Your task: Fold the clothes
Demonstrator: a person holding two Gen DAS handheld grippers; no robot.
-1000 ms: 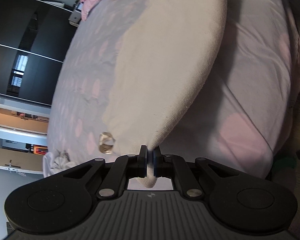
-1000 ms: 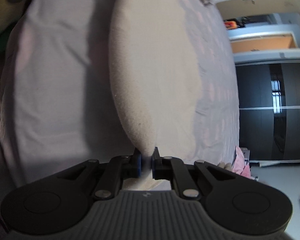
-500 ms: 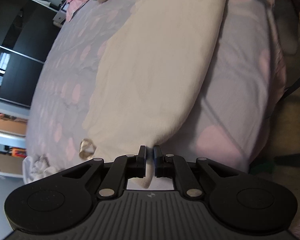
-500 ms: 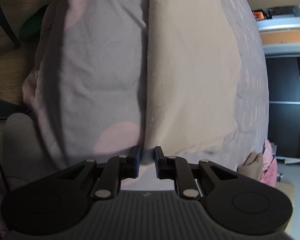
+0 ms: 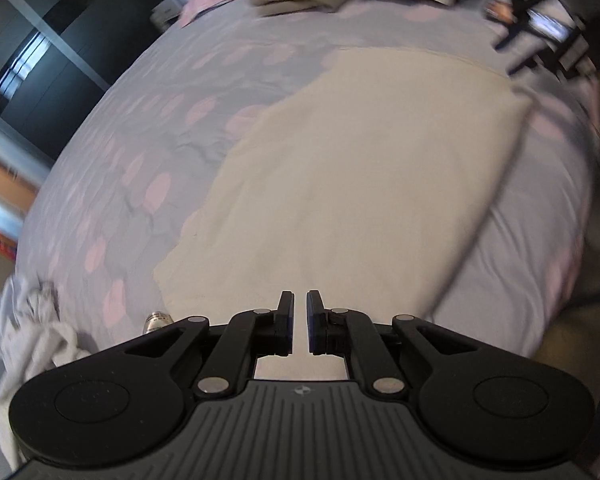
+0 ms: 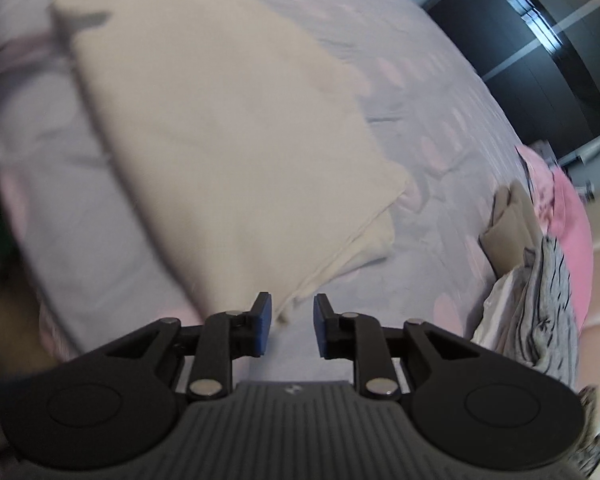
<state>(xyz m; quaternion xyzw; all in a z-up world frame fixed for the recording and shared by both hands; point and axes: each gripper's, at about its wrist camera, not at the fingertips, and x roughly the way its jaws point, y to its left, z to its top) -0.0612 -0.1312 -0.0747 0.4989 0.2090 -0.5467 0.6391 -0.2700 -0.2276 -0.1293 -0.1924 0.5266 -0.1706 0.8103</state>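
Note:
A cream garment [image 5: 360, 184] lies folded flat on the lilac bedcover with pink spots [image 5: 140, 140]. My left gripper [image 5: 300, 308] hovers over its near edge. Its jaws stand almost together with only a thin slit, and nothing is between them. In the right wrist view the same garment [image 6: 228, 120] shows stacked layers at its near corner. My right gripper [image 6: 292, 312] is above that corner and its jaws are opening. The cloth lies below the gap, and the pads do not press on it.
A crumpled white cloth [image 5: 32, 328] and a small metal object [image 5: 158, 318] lie near the left end. A beige folded piece [image 6: 512, 220], a striped grey garment [image 6: 548, 300] and pink cloth [image 6: 568, 208] are piled at the right end. Dark wardrobe doors [image 5: 40, 60] stand beyond the bed.
Both grippers let go of the cream garment's corners and lifted away, rolling as they rose. The garment now lies flat on the bed. The right jaws have spread wider.

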